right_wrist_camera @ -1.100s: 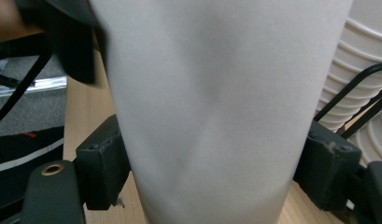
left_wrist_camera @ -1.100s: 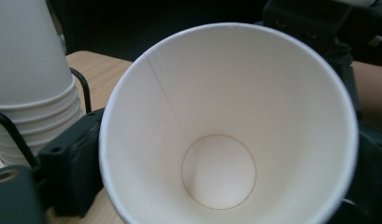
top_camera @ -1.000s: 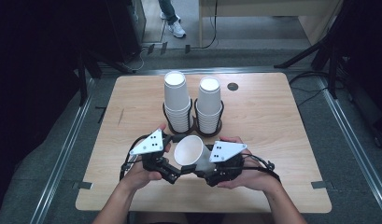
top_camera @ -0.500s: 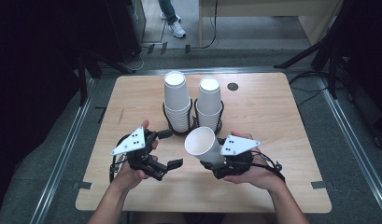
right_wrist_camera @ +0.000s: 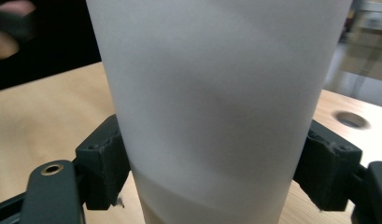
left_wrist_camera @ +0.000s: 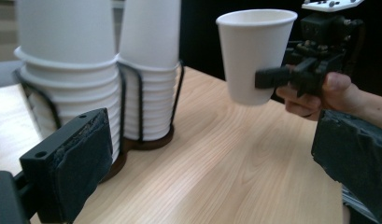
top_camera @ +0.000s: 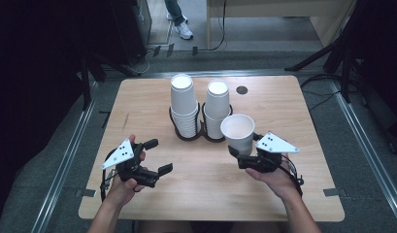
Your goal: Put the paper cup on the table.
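Note:
A single white paper cup (top_camera: 239, 132) stands upright just above the table, right of the middle, with my right gripper (top_camera: 243, 145) shut on its lower half. In the right gripper view the cup (right_wrist_camera: 216, 102) sits between both pads (right_wrist_camera: 102, 168). My left gripper (top_camera: 158, 156) is at the front left, open and empty, its jaws pointing toward the right. The left gripper view looks past its wide-apart pads (left_wrist_camera: 81, 158) at the held cup (left_wrist_camera: 254, 56). Two tall stacks of white cups (top_camera: 183, 104) (top_camera: 217, 109) stand in a black wire holder (top_camera: 196, 136) behind.
The wooden table (top_camera: 293, 204) has a round cable hole (top_camera: 241, 90) at the back right of the stacks. A person's feet (top_camera: 179, 19) stand on the floor beyond the table. Dark stands and cables flank both sides.
The two hands have moved apart from the middle. The left gripper has drawn away to the left with nothing in it. The right has carried the cup to the right and turned it upright.

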Tool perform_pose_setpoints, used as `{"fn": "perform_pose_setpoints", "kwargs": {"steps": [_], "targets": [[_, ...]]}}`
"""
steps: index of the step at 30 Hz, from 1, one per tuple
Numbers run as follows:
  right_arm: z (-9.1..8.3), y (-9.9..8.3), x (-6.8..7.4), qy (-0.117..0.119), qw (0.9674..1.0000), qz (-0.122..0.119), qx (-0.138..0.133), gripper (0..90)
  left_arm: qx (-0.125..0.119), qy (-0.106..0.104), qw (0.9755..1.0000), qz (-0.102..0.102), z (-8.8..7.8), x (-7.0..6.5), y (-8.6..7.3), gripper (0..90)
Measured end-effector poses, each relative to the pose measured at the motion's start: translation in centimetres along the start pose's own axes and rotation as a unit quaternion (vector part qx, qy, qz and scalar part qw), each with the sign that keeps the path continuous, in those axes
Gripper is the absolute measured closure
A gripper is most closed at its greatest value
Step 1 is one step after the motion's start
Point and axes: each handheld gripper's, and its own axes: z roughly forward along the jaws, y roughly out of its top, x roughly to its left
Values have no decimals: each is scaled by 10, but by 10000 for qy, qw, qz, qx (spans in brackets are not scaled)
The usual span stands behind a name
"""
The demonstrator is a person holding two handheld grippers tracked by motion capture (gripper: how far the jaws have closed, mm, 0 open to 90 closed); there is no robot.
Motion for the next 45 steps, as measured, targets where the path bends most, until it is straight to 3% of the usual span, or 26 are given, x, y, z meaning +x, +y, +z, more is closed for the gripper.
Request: {"fn": "perform_pose_setpoints", "kwargs": {"steps": [3, 6, 13, 16, 19, 24, 25, 29, 32, 35, 39, 45], "targets": [[-2, -10, -13, -265, 9990, 335, -102, 213, 35, 159, 9998, -61, -6, 4, -9, 0], [-3, -21, -26, -525, 9972, 505, -146, 214, -42, 262, 9995, -181, -13, 8, -14, 0], [-1, -43, -47, -1014, 9921, 731, -26, 216, -37, 940, 9950, -348, -28, 24, -31, 0], [3, -51, -52, -1190, 9898, 768, 134, 217, 10, 1309, 9905, -411, -35, 32, -39, 0], [8, -57, -55, -1377, 9865, 857, 223, 218, 3, 1562, 9858, -617, -43, 41, -47, 0], [12, -64, -61, -1700, 9802, 967, 294, 219, 48, 2147, 9729, -855, -51, 53, -54, 0], [13, -66, -61, -1772, 9790, 951, 330, 219, 29, 2152, 9724, -905, -52, 54, -54, 0], [15, -66, -59, -1956, 9761, 844, 440, 219, -21, 2360, 9662, -1039, -57, 58, -55, 0], [19, -67, -56, -2051, 9749, 678, 528, 220, 105, 2560, 9611, -1029, -56, 61, -59, 0], [22, -67, -53, -2092, 9742, 608, 595, 220, 246, 2840, 9541, -917, -53, 62, -63, 0], [22, -68, -53, -2127, 9734, 567, 638, 220, 179, 2943, 9502, -1005, -54, 64, -64, 0], [24, -68, -52, -2144, 9724, 543, 741, 220, 150, 2943, 9501, -1023, -57, 65, -63, 0]]}}
